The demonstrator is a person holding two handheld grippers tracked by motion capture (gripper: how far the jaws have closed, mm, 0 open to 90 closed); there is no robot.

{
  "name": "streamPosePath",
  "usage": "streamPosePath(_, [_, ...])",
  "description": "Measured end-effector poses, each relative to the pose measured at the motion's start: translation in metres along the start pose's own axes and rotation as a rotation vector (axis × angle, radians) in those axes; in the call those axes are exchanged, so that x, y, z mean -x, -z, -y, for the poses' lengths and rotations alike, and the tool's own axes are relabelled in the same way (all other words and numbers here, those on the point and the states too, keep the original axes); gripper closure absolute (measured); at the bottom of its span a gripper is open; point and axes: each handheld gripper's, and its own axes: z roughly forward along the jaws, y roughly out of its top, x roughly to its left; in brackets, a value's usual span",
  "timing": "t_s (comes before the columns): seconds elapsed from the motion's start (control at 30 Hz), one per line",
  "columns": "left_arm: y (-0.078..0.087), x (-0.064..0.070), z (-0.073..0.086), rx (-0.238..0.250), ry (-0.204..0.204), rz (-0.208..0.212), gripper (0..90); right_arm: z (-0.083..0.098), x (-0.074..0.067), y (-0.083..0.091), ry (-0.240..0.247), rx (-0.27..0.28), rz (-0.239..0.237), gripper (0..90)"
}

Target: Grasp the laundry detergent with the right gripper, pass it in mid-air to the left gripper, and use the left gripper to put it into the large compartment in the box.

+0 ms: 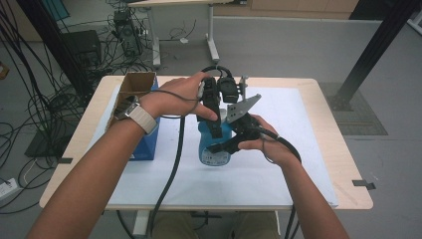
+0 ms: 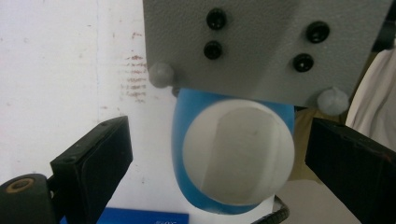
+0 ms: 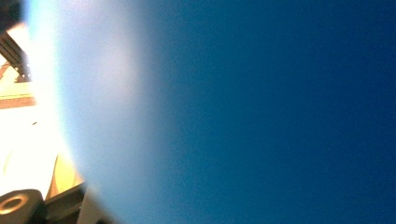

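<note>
Blue cup, white inside; right jaws pinching it, left jaws spread.

No legible text, seemingly.

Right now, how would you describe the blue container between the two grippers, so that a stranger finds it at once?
Look at the white mat on the wooden table. Near its middle, between the person's two hands, the right gripper is shut on a light blue container. Unlike the darker, square-edged blue box to its left, it is round, with a white inside.
</note>
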Motion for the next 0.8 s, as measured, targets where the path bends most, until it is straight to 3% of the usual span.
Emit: streamPosePath(0.8, [-0.014, -0.001, -0.003, -0.011, -0.013, 0.037, 15.4, -0.003, -0.004, 0.002, -0.007, 0.015, -0.007, 43.7])
